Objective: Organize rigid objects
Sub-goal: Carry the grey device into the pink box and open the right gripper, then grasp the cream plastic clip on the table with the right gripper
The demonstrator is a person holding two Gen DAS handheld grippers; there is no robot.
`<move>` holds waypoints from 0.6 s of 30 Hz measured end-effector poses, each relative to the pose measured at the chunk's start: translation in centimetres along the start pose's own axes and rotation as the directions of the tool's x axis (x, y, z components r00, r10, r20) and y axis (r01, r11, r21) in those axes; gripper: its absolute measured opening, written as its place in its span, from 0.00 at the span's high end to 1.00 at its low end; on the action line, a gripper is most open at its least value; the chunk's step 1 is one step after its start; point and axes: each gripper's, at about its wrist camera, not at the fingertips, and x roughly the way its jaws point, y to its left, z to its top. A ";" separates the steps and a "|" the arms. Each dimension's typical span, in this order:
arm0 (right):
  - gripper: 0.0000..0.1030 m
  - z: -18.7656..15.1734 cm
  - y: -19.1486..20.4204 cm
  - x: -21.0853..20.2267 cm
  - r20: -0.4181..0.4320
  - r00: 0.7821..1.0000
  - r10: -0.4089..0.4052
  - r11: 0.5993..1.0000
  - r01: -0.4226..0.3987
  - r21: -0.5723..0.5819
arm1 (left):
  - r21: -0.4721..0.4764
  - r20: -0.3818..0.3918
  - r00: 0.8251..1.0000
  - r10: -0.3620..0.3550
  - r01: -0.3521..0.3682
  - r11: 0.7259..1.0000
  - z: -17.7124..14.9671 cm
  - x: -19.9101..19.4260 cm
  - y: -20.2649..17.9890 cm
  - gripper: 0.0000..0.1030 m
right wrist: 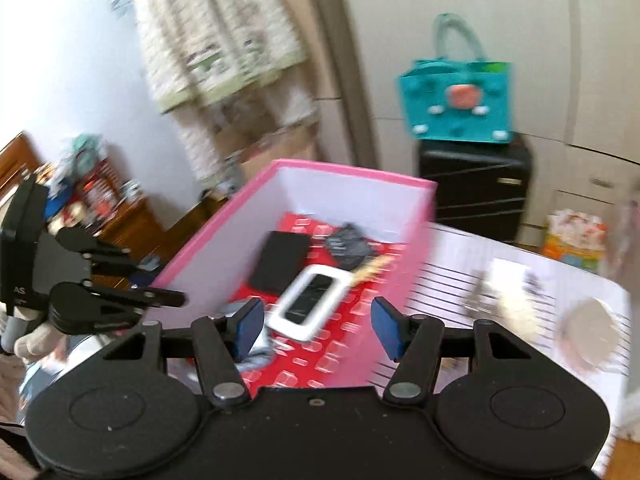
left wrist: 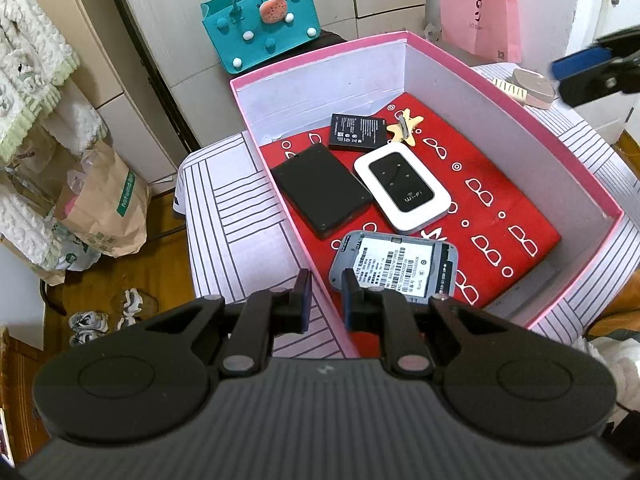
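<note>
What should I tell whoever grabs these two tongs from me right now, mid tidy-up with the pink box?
Left tongs: nearly shut on the near wall of the pink box, steadying it.
Right tongs: open and empty, above the box.
In the box, on the red liner: white wifi router, black case, black battery, grey router back, star clip.
Still out on the striped tablecloth: a beige oval case beyond the box, plus some small items too blurred to name.
Left to do: box those, then let go of the box.
</note>
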 end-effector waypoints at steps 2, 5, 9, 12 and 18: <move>0.37 -1.1 -1.7 -0.9 0.011 0.999 -0.046 0.999 0.045 0.029 | -0.022 0.012 1.000 -0.013 0.013 1.000 -0.2 -0.1 0.3 0.86; 0.37 -2.7 -4.0 -1.4 0.021 0.990 -0.142 0.989 0.141 0.046 | -0.037 0.014 1.000 -0.026 0.027 0.999 -0.3 -0.1 0.6 0.86; 0.37 -4.5 -6.9 -0.8 0.042 0.966 -0.254 0.967 0.255 -0.001 | -0.032 0.017 1.000 -0.018 0.019 0.999 -0.2 -0.1 0.6 0.86; 0.40 -5.5 -8.3 0.7 0.056 0.954 -0.296 0.953 0.299 -0.056 | -0.036 0.010 1.000 -0.019 0.019 0.999 -0.1 -0.1 0.6 0.86; 0.50 -6.0 -10.6 4.6 0.002 0.984 -0.178 0.984 0.178 -0.015 | -0.051 -0.015 0.999 -0.043 0.042 0.998 0.2 0.1 0.9 0.86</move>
